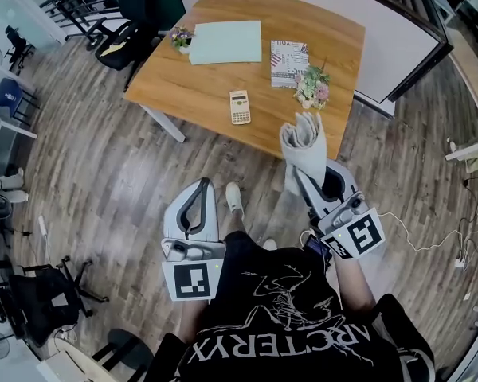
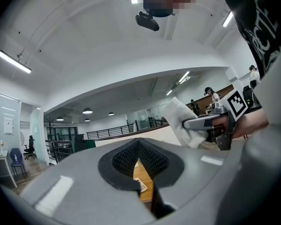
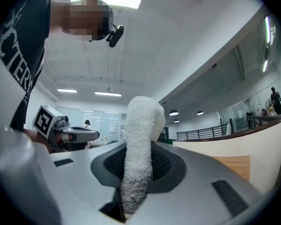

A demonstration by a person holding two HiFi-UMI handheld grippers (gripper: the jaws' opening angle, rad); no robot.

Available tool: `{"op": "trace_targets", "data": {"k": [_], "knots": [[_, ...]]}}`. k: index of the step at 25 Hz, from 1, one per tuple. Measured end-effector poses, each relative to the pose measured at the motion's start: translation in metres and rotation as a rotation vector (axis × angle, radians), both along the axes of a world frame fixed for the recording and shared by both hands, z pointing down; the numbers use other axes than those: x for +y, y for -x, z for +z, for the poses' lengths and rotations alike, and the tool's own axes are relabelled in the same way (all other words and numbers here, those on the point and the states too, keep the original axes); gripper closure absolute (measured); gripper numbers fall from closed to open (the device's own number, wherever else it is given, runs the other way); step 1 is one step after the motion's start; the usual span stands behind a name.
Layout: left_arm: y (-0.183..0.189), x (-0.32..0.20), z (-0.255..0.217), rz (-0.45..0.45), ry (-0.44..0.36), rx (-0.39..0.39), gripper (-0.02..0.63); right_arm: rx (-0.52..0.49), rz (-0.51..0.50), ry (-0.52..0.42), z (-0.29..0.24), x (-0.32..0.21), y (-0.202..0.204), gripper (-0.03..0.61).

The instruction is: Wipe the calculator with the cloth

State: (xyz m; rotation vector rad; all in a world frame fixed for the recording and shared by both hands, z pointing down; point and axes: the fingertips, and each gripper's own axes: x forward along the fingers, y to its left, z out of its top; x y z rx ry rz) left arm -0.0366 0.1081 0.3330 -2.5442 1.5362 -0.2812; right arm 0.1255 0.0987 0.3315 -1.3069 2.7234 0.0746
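A small beige calculator (image 1: 239, 107) lies on the wooden table (image 1: 199, 82), near its front edge. My right gripper (image 1: 307, 173) is shut on a white cloth (image 1: 302, 138), which stands up bunched from the jaws just off the table's front right edge. In the right gripper view the cloth (image 3: 138, 149) fills the gap between the jaws. My left gripper (image 1: 201, 188) hangs over the floor short of the table, shut and holding nothing. Its pads (image 2: 150, 159) meet, with a sliver of table showing in the slit between them. The left gripper view also shows the cloth (image 2: 183, 121) held off to the right.
On the table are a pale green sheet (image 1: 225, 41), a patterned booklet (image 1: 289, 62), a flower bunch (image 1: 312, 87) and a small flower pot (image 1: 180, 37). A whiteboard (image 1: 398, 30) leans at the right. Office chairs (image 1: 127, 30) stand at the left; a cable (image 1: 418, 241) lies on the floor.
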Motion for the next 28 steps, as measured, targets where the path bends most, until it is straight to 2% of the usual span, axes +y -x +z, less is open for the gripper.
{"op": "trace_targets", "data": {"k": [9, 13, 16, 19, 21, 28], "knots": [[0.021, -0.126, -0.002, 0.076, 0.015, 0.029, 0.604, 0.018, 0.04, 0.023, -0.001, -0.113, 0.035, 0.488], [0.044, -0.181, -0.003, 0.105, 0.031, 0.051, 0.604, 0.045, 0.055, 0.028, -0.008, -0.167, 0.059, 0.488], [0.068, -0.213, 0.0, 0.089, 0.046, 0.073, 0.604, 0.032, 0.063, 0.027, -0.018, -0.201, 0.076, 0.488], [0.085, -0.237, 0.006, 0.075, 0.069, 0.089, 0.604, 0.049, 0.067, 0.02, -0.023, -0.225, 0.089, 0.488], [0.089, -0.247, 0.009, 0.08, 0.083, 0.073, 0.604, 0.07, 0.077, 0.022, -0.021, -0.237, 0.09, 0.488], [0.083, -0.257, 0.014, 0.067, 0.102, 0.068, 0.604, 0.065, 0.11, 0.037, -0.011, -0.257, 0.069, 0.488]]}}
